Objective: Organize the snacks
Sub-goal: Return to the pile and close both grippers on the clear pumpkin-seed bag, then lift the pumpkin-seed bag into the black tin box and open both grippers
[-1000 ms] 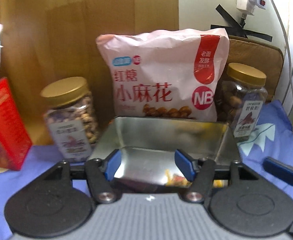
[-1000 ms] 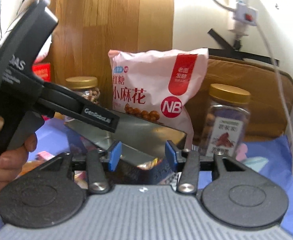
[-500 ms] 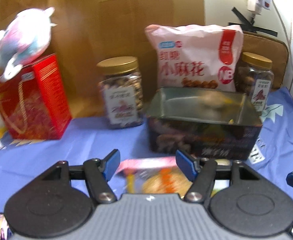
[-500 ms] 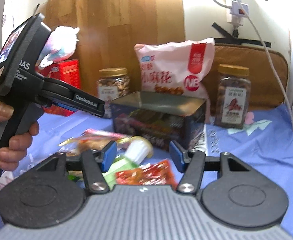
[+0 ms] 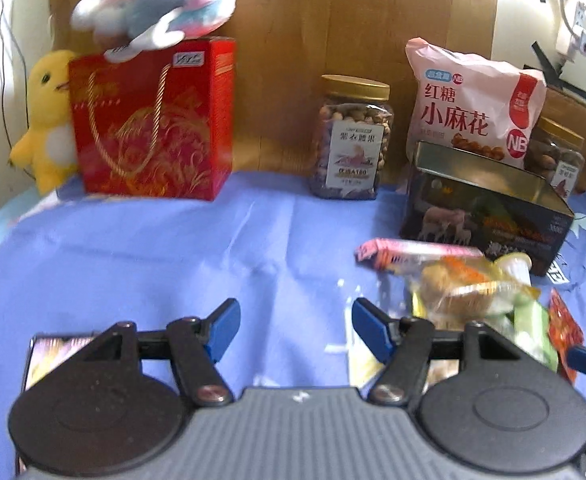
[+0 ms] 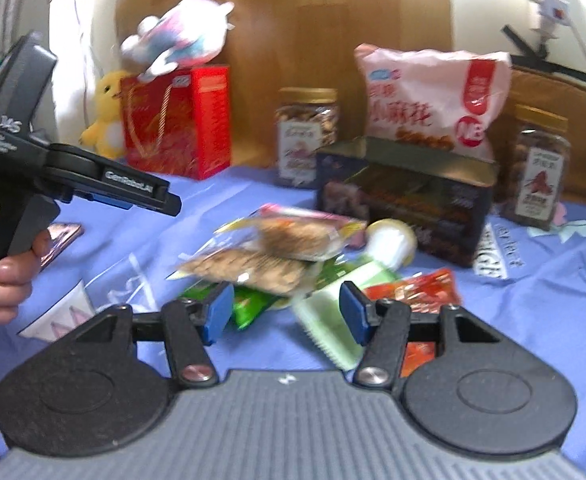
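A: Where are we?
B: Between picks, I judge. Both the left hand-held gripper (image 5: 295, 330) and the right hand-held gripper (image 6: 280, 312) are wide and empty. The snack packets (image 6: 277, 256) lie heaped near the open tin (image 6: 409, 196).
A: Next?
B: Probably grasp a top packet and clear the tin's rim. The blue cloth (image 5: 153, 248) to the left is bare.

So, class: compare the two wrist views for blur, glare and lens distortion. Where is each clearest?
Left wrist view: the nut jar label and pink bag print read fairly sharp; the snack pile is smeared; fisheye bends the picture toward the corners.
Right wrist view: softer overall, the snack pile streaked by motion, bright wash on the wall at upper right, and the open tin has blurry print.
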`<state>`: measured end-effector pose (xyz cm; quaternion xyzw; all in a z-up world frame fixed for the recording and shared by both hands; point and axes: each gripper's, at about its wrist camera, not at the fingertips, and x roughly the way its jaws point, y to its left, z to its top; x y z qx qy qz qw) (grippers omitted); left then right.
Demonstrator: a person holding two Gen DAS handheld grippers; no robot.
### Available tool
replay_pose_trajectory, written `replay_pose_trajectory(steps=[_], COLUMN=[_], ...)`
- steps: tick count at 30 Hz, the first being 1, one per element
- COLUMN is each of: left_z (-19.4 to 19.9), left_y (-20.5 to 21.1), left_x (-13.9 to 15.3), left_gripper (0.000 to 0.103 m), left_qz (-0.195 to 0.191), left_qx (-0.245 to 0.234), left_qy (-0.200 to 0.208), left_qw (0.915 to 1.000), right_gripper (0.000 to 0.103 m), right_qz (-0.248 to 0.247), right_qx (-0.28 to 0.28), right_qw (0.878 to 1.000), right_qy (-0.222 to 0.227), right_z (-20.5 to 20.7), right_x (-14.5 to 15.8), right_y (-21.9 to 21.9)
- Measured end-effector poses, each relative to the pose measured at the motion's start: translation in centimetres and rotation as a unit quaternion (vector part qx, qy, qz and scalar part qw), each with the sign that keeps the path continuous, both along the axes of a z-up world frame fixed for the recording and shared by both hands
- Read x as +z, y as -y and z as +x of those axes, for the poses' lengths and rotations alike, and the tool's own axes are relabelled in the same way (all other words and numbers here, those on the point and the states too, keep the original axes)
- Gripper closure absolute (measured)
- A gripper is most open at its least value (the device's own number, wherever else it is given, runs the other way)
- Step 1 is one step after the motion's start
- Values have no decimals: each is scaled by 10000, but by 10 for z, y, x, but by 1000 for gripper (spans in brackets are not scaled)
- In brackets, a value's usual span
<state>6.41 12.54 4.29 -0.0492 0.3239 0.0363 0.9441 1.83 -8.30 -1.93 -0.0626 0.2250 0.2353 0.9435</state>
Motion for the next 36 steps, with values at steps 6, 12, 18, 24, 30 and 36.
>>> replay_pose_trajectory(steps=[6,12,18,24,30,36], left_z=[-14,3,28,39,32,9], left_y=[-11,-23,-15,-9,-7,-6], left_x=[-8,-9,-26,-39,-37,-31], left_gripper=[33,33,35,56,64,71], left_qz=[-538,-1648,-2226,-2587,-2539,-2548], left_qx=[-381,-880,-1093,-1224,-1106,-1182], left_qy=[-49,-252,-639,-857,-770,-704], left_qw=[9978,9821,9667,9543,9578,9572], right_gripper=[42,42,41,44,65,100], right_qz=[-176,458,1668,2463,2141,2139], right_qx=[-10,-256,-344,-324,-145,118], right_qw=[9998,9979,9758,9489,9503,9534], right_qy=[-105,-389,-1374,-1946,-2254,-2123], right_z=[7,20,48,69,64,47], right_x=[-5,7,5,6,-5,0], right_y=[-19,3,32,45,28,28])
